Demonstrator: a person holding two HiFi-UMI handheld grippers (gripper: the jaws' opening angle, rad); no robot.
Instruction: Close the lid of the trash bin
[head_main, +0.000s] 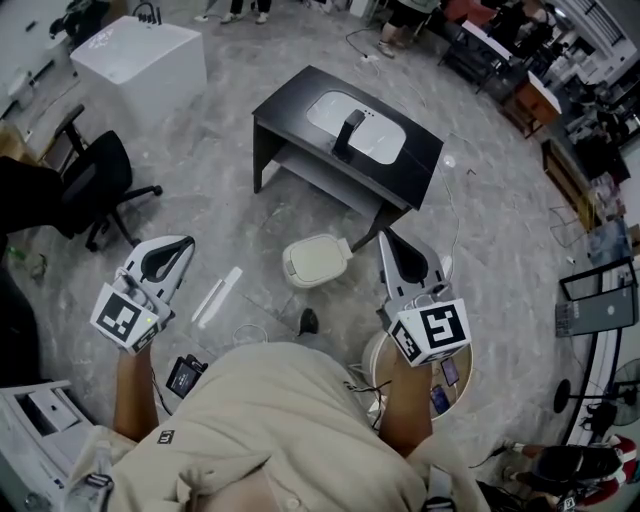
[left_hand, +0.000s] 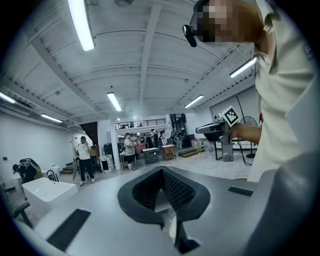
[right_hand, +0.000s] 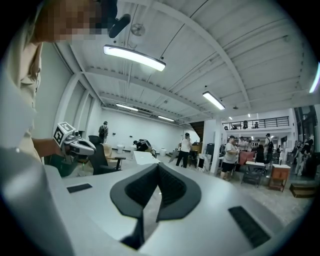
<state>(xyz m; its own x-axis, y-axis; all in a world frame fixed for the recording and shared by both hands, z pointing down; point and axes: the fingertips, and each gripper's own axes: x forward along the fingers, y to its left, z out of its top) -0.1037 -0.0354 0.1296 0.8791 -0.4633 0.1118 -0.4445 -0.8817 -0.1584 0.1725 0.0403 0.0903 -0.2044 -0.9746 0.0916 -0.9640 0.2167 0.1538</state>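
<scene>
The cream trash bin (head_main: 316, 260) stands on the floor in front of me, and its lid looks flat down on top. My left gripper (head_main: 186, 243) is held up at the left of the bin, apart from it, with its jaws shut on nothing. My right gripper (head_main: 384, 236) is raised just right of the bin, also shut and empty. Both gripper views look level across the room and do not show the bin. In the left gripper view the left gripper (left_hand: 161, 169) has its tips together, and in the right gripper view so does the right gripper (right_hand: 158, 165).
A black table (head_main: 290, 100) with a white tray stands behind the bin. An office chair (head_main: 95, 185) and a white box (head_main: 140, 60) are at the left. A white strip (head_main: 217, 296) lies on the floor. A round tub (head_main: 460, 372) sits at my right.
</scene>
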